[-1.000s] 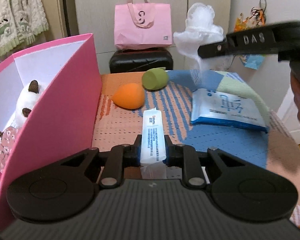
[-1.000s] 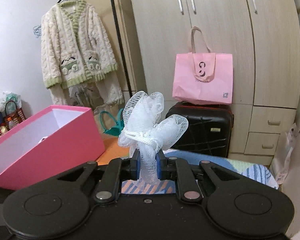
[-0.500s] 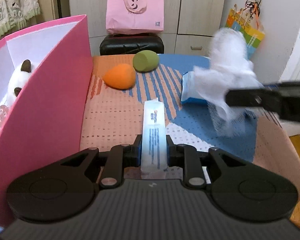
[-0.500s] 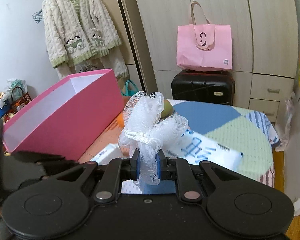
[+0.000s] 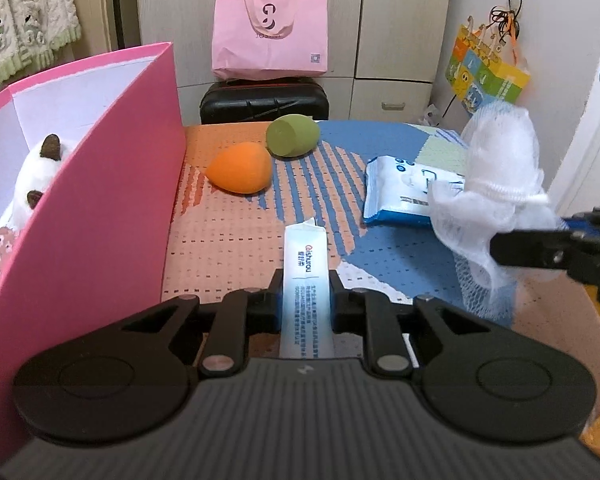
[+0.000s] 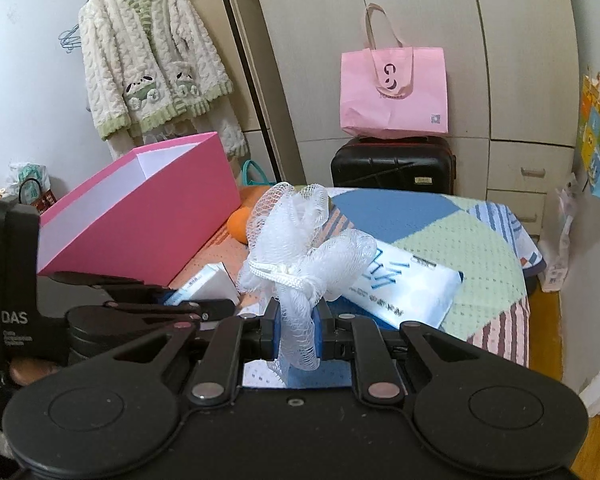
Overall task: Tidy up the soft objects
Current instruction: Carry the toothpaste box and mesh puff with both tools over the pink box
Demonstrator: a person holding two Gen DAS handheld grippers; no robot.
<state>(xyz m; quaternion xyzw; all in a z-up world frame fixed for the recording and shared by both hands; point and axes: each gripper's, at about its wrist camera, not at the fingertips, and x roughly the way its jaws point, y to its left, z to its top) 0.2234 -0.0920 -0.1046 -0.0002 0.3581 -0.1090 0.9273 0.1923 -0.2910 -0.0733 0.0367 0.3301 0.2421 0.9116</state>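
My left gripper is shut on a slim white tissue pack, held just above the patterned tablecloth. My right gripper is shut on a white mesh bath puff; in the left wrist view the puff hangs at the right over the table. The open pink box stands at the left with a white plush cat inside. An orange sponge and a green sponge lie beyond the left gripper. A blue-and-white wipes pack lies under the puff.
A pink tote bag sits on a black suitcase behind the table, in front of wardrobe doors. A fluffy cardigan hangs at the back left. The table's right edge drops to a wooden floor.
The right gripper has carried the puff down and across, from high over the table's far side to low at the right beside the left gripper. The left gripper kept still with its pack.
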